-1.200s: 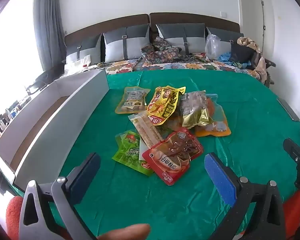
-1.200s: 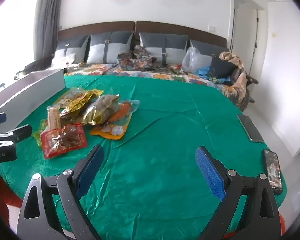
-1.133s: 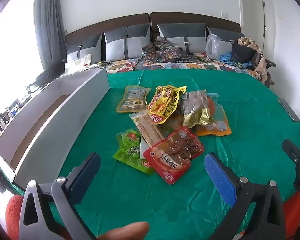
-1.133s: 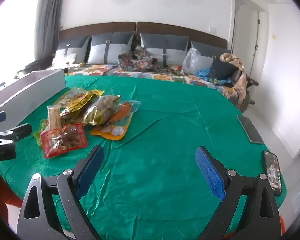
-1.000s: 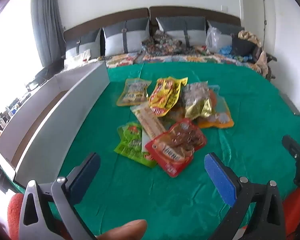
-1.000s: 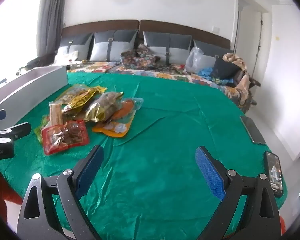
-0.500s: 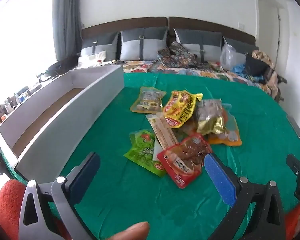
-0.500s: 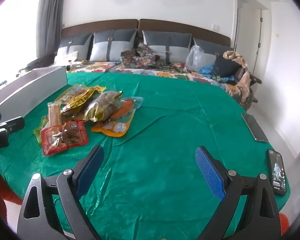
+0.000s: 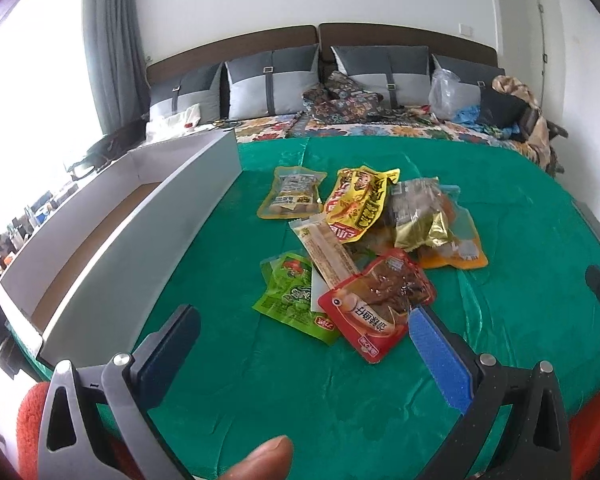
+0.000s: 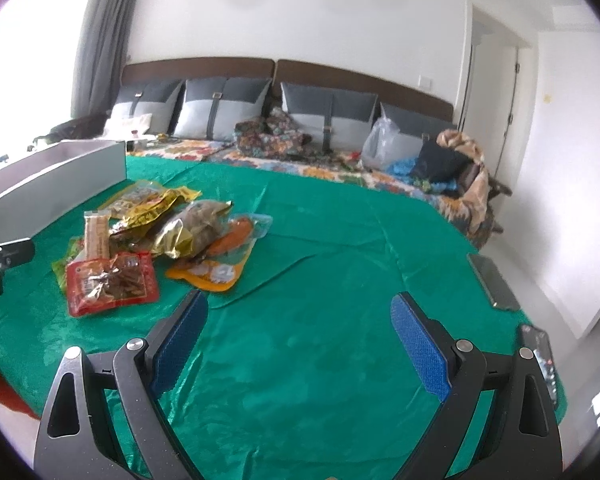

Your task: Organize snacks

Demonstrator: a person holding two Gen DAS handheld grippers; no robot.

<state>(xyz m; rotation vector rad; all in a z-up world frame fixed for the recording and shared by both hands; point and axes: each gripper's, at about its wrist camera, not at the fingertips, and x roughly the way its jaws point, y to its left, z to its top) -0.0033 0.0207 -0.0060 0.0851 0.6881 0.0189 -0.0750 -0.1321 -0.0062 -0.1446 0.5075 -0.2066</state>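
Observation:
A pile of snack packets lies on the green cloth: a red packet (image 9: 376, 300) nearest, a green packet (image 9: 290, 296) to its left, a long beige bar (image 9: 326, 250), a yellow packet (image 9: 360, 200), a gold packet (image 9: 418, 216), an orange packet (image 9: 460, 250) and a clear-yellow packet (image 9: 292, 196). My left gripper (image 9: 300, 352) stands open just short of the red packet, holding nothing. In the right wrist view the same pile sits at left, red packet (image 10: 110, 282) in front. My right gripper (image 10: 296, 344) is open over bare cloth, right of the pile.
A long white open box (image 9: 112, 240) runs along the table's left side. Two phones (image 10: 494, 282) (image 10: 540, 358) lie near the right edge. A bed with grey pillows (image 9: 272, 80) stands behind the table. A thumb (image 9: 264, 458) shows at the bottom.
The left gripper has shifted left and swung a little, so the pile now sits more to the right in its view. The right gripper has edged slightly toward the pile. Both stay open.

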